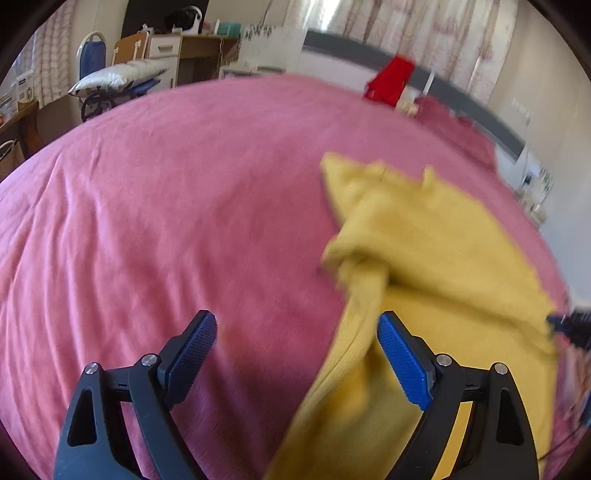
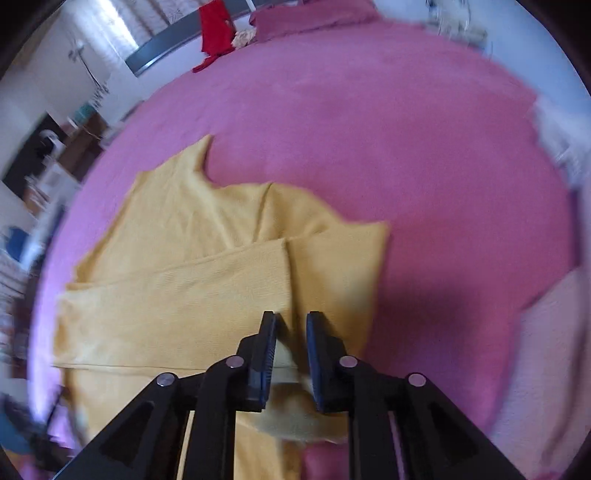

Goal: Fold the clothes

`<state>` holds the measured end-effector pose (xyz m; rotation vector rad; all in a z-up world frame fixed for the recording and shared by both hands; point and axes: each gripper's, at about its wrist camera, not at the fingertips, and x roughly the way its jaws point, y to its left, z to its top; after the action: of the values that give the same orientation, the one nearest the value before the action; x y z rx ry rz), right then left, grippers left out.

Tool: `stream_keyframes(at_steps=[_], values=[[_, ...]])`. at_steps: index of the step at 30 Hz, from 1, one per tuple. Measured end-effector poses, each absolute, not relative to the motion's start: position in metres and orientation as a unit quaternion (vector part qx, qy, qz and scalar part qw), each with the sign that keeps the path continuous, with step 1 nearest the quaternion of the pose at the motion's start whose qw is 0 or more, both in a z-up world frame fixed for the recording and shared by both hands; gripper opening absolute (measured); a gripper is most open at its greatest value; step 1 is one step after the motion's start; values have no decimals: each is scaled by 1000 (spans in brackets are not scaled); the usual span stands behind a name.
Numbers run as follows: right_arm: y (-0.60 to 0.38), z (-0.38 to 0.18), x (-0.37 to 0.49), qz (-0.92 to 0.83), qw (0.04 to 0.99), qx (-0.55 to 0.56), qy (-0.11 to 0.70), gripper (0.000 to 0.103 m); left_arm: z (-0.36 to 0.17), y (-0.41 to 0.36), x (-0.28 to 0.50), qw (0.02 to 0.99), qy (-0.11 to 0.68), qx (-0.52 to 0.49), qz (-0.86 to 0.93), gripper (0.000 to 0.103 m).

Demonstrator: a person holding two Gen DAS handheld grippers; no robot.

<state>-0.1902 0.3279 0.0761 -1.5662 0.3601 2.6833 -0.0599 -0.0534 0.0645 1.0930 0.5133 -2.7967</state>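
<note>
Item: mustard-yellow knitted garment, laid partly folded on a bed covered by a pink textured bedspread; one sleeve is seen doubled across the body.

Left claw: blue pads held wide apart, nothing between them, above the garment's edge and the bedspread.

Right claw: jaws narrowly parted over the garment's near part; a fold of yellow cloth appears to lie between them, though pad contact cannot be made out through the blur.

Red cloth: lies at the bed's far end.
</note>
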Motion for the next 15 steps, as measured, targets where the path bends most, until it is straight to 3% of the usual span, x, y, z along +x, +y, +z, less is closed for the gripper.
stream_keyframes(at_steps=[2, 4, 7, 9, 11, 13, 15], values=[[321, 100, -175, 891, 36, -444, 90, 25, 85, -49, -75, 34, 173, 326, -929, 91], [311, 112, -168, 906, -24, -406, 120, 25, 90, -34, -107, 28, 133, 331, -934, 91], [285, 99, -180, 884, -129, -426, 145, 25, 71, -13, -161, 32, 48, 385, -921, 91], [275, 77, -190, 868, -136, -457, 139, 23, 45, -15, -182, 20, 16, 436, -900, 97], [280, 40, -204, 842, -88, -521, 110, 17, 53, -24, -185, 15, 37, 433, -900, 99], [295, 39, -206, 836, -114, -517, 148, 16, 72, -27, -194, -4, 46, 416, -908, 98], [300, 53, -214, 840, -136, -502, 158, 25, 92, -28, -205, -24, 55, 397, -916, 98]])
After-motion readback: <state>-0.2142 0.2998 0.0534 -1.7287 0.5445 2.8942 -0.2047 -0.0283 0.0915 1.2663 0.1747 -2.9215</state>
